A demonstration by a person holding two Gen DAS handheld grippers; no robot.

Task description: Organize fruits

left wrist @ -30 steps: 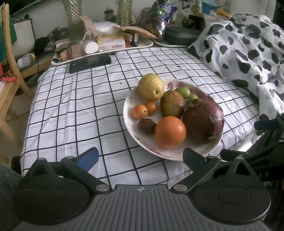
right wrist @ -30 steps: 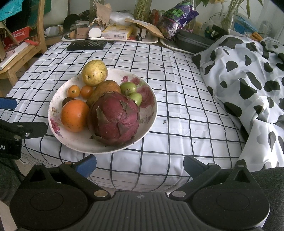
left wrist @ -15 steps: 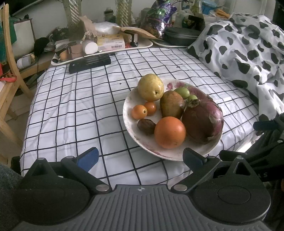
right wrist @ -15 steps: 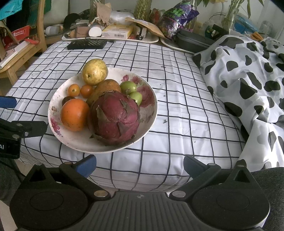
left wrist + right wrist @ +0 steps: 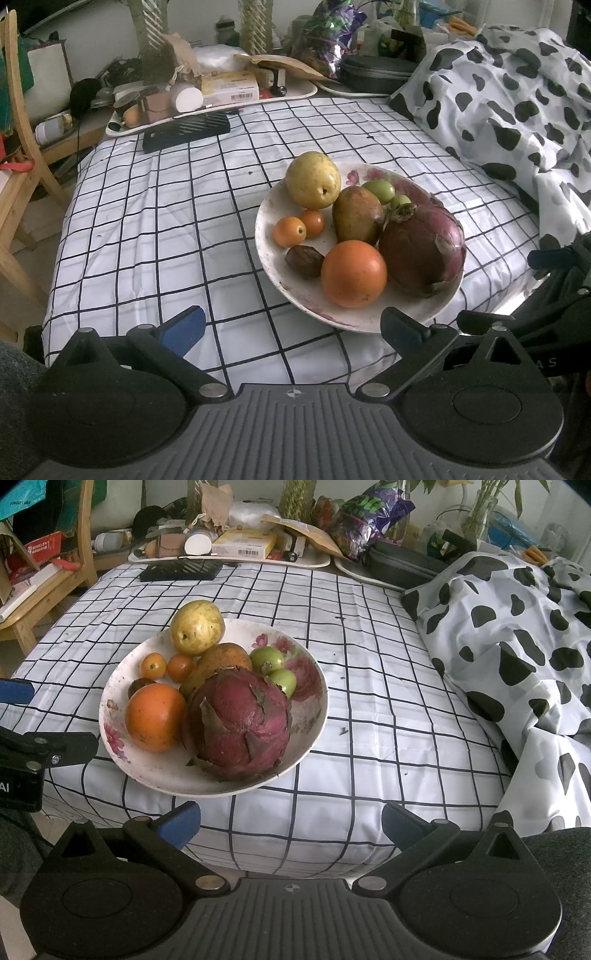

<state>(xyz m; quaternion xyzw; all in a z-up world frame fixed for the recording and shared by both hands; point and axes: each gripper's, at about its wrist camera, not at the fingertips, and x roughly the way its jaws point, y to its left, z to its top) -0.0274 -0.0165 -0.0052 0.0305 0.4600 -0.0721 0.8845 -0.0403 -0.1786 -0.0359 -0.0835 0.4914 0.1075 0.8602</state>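
A white flowered plate (image 5: pixel 269 206) (image 5: pixel 118 679) sits on the checked cloth. It holds a yellow pear (image 5: pixel 313 180) (image 5: pixel 197 627), a brown mango (image 5: pixel 357 215) (image 5: pixel 223 661), a red dragon fruit (image 5: pixel 423 249) (image 5: pixel 240 725), an orange (image 5: pixel 353 274) (image 5: pixel 155 717), two small orange tomatoes (image 5: pixel 289 231) (image 5: pixel 153 665), two green fruits (image 5: pixel 378 190) (image 5: pixel 267 659) and a dark brown fruit (image 5: pixel 305 261). My left gripper (image 5: pixel 293 326) is open and empty in front of the plate. My right gripper (image 5: pixel 291 821) is open and empty at the table's near edge.
A cow-patterned blanket (image 5: pixel 517 96) (image 5: pixel 517 635) is heaped on the right. Trays of clutter (image 5: pixel 207 92) (image 5: pixel 229 542) and a black ribbed object (image 5: pixel 186 128) (image 5: pixel 181 570) lie at the far edge. A wooden chair (image 5: pixel 18 122) stands to the left.
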